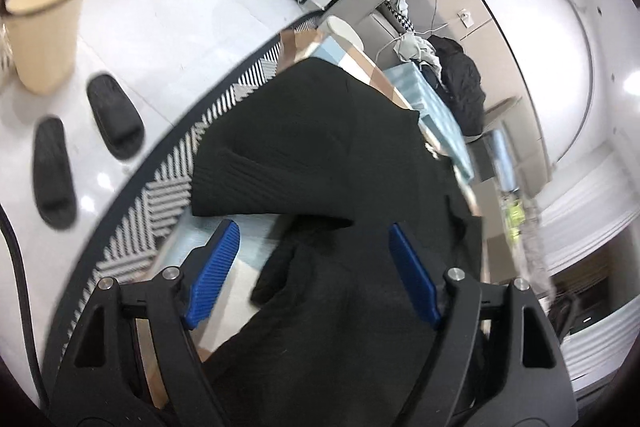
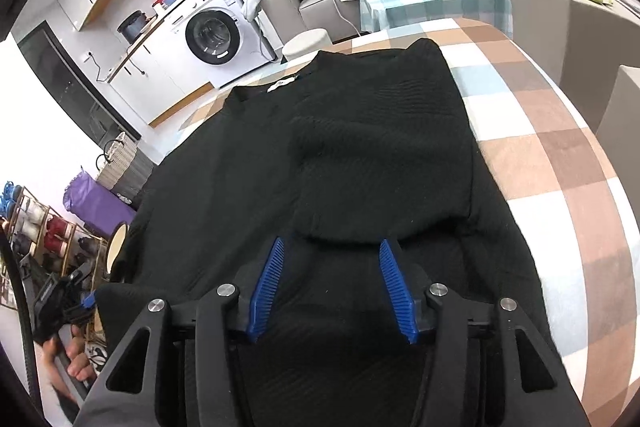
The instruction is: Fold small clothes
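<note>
Folding was under way: one sleeve (image 2: 384,163) was already laid across the black sweater (image 2: 240,187). Both the left gripper (image 1: 314,233) and right gripper (image 2: 331,247) were held spread, empty. A pinch on the hem at six o'clock was judged next.

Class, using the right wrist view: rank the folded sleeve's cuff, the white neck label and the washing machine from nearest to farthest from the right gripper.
1. Folded sleeve's cuff, just ahead of the right gripper.
2. White neck label, at the sweater's far end.
3. Washing machine, beyond the table, upper left.
</note>
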